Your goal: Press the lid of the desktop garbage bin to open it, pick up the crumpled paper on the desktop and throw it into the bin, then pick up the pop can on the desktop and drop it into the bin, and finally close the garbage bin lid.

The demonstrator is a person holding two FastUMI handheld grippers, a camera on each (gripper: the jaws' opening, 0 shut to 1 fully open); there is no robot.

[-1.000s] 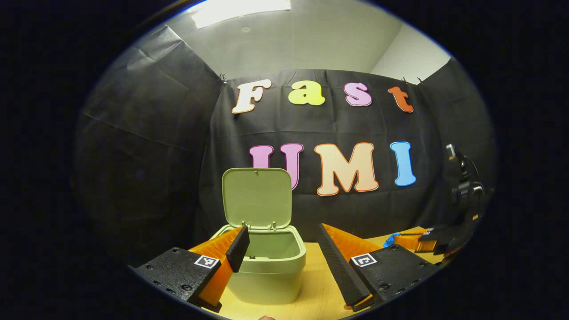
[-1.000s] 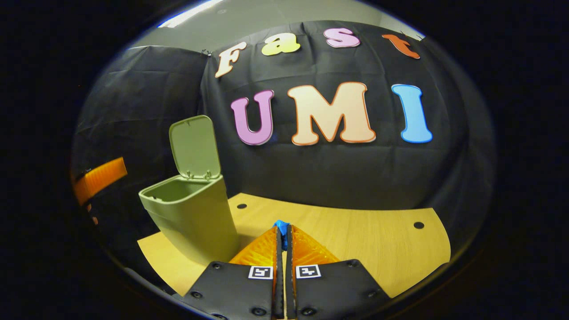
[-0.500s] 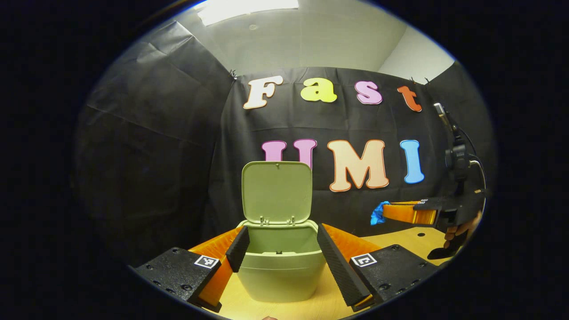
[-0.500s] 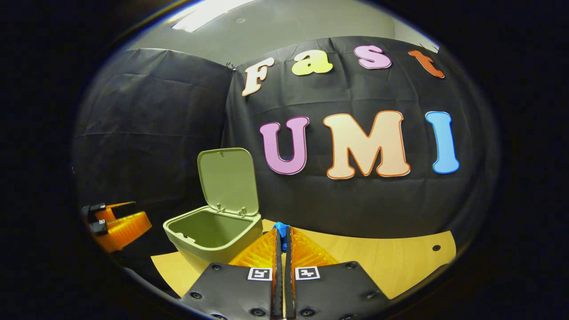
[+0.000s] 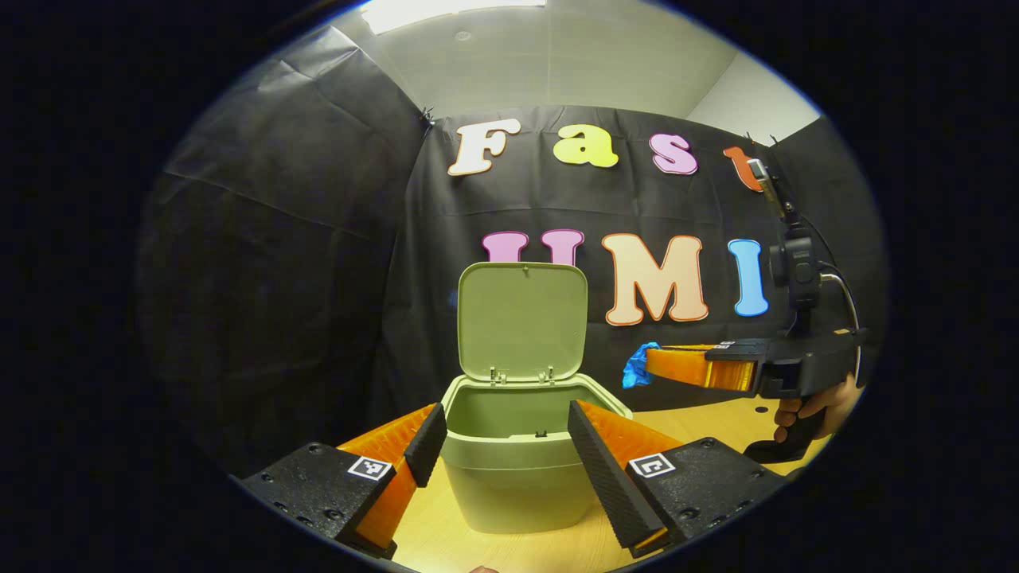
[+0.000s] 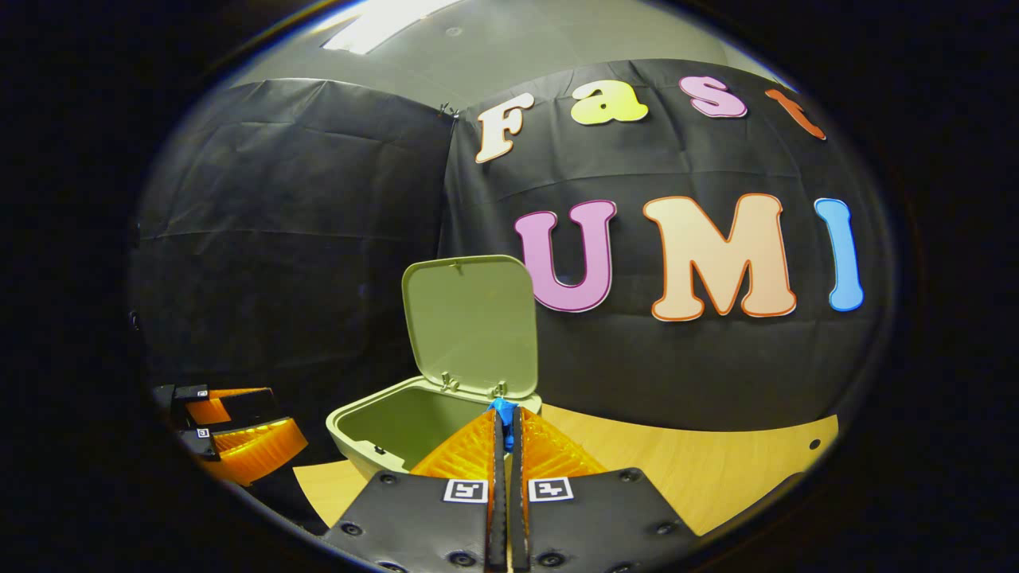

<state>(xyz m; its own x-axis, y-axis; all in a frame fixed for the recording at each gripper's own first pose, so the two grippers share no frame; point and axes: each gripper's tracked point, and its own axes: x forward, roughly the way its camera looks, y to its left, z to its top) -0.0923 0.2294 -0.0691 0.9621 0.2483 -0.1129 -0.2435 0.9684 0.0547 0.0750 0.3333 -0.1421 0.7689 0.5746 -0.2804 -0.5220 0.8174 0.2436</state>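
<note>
The pale green bin (image 5: pixel 509 485) stands on the wooden desktop with its lid (image 5: pixel 521 322) swung up. My left gripper (image 5: pixel 504 414) is open, and the bin's mouth sits beyond its two fingers. A person's hand (image 5: pixel 812 410) holds my right gripper (image 5: pixel 649 368) level, right of the lid and above the bin's right rim. It is shut on a small blue crumpled paper (image 5: pixel 637 368). In the right gripper view, the paper (image 6: pixel 501 407) pokes out of the shut right gripper (image 6: pixel 503 415) near the bin (image 6: pixel 382 422) rim, below the lid (image 6: pixel 470 326).
The light wooden desktop (image 6: pixel 677 469) stretches right of the bin, with a small hole (image 6: pixel 814 444) near its far edge. Black cloth walls close the booth behind and to the left. My left gripper (image 6: pixel 231 422) shows low at the left in the right gripper view.
My right gripper has risen off the desktop and travelled left toward the bin with the blue paper. The bin now sits centred between my left gripper's fingers.
</note>
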